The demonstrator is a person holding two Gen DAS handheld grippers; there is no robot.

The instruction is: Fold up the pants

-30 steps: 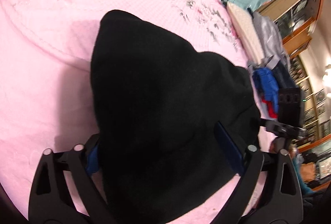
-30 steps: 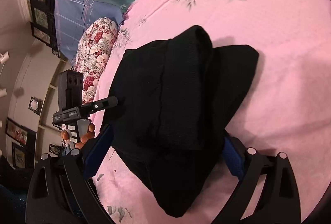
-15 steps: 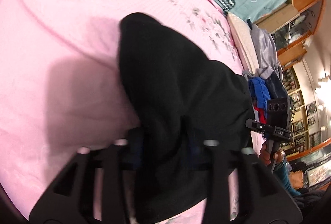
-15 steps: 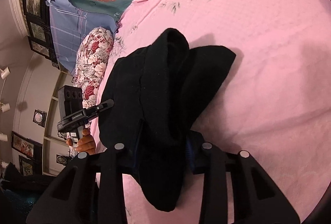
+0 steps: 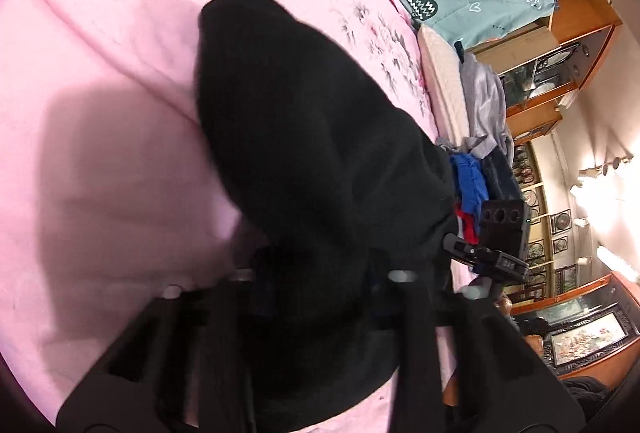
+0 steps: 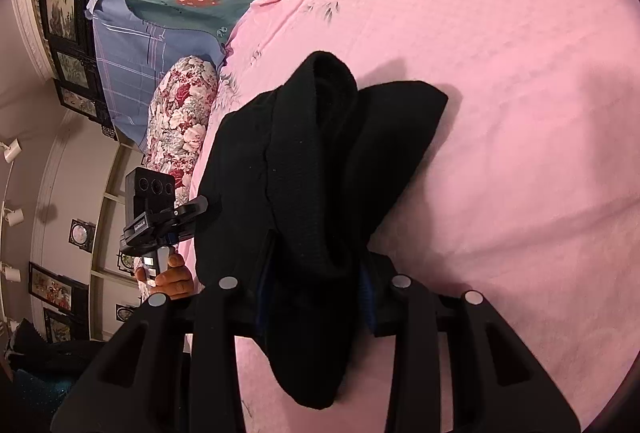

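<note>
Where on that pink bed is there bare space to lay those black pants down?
The pink bedspread lies bare to the right of the black pants, out to the flower print. It is crowded by the floral pillow and by the clothes pile at the bed's edge.

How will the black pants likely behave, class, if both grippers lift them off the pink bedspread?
Probably floppy: the black pants already drape and bunch between the closed jaws. Likely fairly thick and soft, since the folds look rounded, not creased. Unheld parts would probably sag toward the pink bedspread.
</note>
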